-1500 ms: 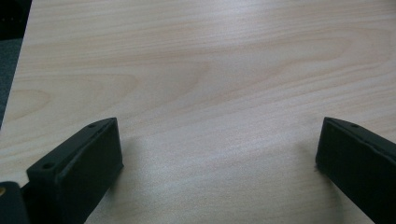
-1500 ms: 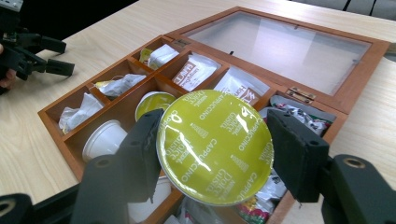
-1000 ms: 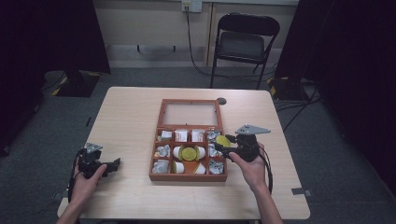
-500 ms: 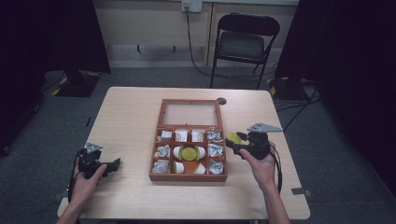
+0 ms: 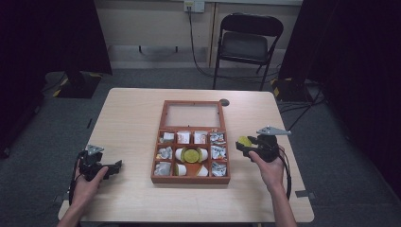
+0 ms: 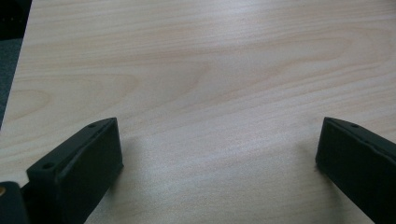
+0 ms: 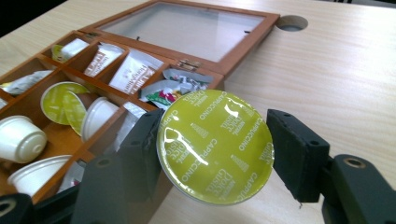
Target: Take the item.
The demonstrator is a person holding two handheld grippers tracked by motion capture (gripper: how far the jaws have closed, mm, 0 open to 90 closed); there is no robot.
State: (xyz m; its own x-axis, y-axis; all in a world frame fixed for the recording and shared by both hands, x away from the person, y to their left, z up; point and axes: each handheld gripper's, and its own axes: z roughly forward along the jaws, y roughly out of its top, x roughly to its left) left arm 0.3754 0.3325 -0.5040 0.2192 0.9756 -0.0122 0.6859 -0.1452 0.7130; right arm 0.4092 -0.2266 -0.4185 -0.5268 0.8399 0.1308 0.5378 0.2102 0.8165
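Note:
My right gripper [image 7: 212, 147] [image 5: 246, 144] is shut on a coffee capsule [image 7: 215, 145] [image 5: 244, 141] with a yellow-green foil lid printed "Cappuccino", held just above the table to the right of the wooden box [image 5: 157, 168] [image 7: 254, 39]. The box lies open, its glass lid flat behind it. Its compartments hold white capsules [image 7: 18, 137] [image 5: 179, 153], another green-lidded capsule [image 5: 191, 155] [image 7: 58, 100] and paper sachets [image 7: 133, 70]. My left gripper [image 6: 215, 149] [image 5: 113, 166] rests low at the table's front left, open, with bare wood between its jaws.
A round cable hole [image 5: 224, 102] [image 7: 291, 22] sits in the table behind the box. A folding chair [image 5: 246, 42] stands beyond the far edge. Light wooden tabletop [image 5: 132, 113] stretches left of the box.
My right gripper has carried the green-lidded capsule rightward, away from the box's right edge and out over the table. The left gripper has stayed put.

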